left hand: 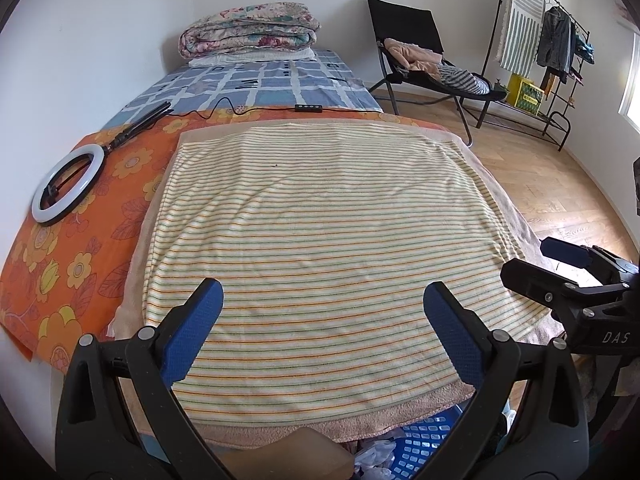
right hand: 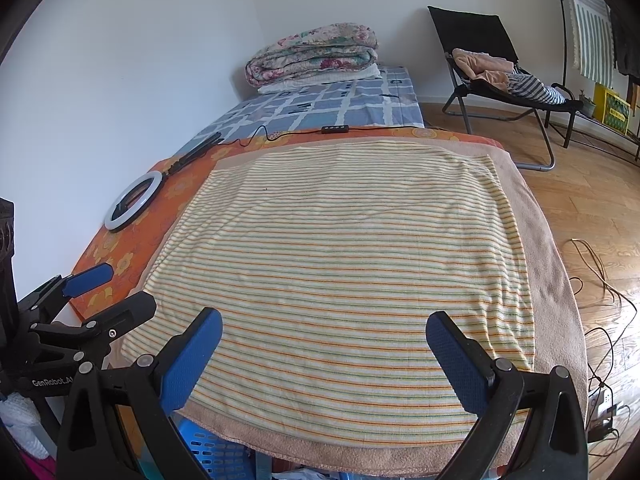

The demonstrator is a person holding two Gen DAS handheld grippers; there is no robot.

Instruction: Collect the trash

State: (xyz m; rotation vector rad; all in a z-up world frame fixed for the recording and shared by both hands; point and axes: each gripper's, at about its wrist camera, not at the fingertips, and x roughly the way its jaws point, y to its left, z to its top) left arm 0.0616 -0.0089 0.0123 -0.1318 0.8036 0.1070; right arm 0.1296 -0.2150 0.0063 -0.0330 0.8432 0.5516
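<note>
A blue perforated plastic basket (left hand: 424, 446) sits at the near foot of the bed, at about six o'clock in both wrist views, with crumpled whitish plastic trash (left hand: 374, 460) lying in it; most of the basket is hidden under the bed's edge. Above it, a cream towel with thin orange and green stripes (left hand: 320, 248) lies flat over a peach terry towel (right hand: 556, 280), with nothing resting on it. The left gripper (left hand: 323, 302) points forward and downward over the towel's near edge, its blue-padded jaws spread wide with nothing between them. The right gripper (right hand: 324, 330) holds the same downward tilt just beside it, jaws likewise wide apart and empty; each gripper shows in the other's view, at three o'clock and at nine o'clock. A white ring light on a black stand (left hand: 68, 186) lies on the orange floral sheet (left hand: 76, 256) at ten o'clock. A folded floral quilt (left hand: 250, 30) rests at twelve o'clock, a black folding chair (left hand: 416, 48) at one o'clock.
</note>
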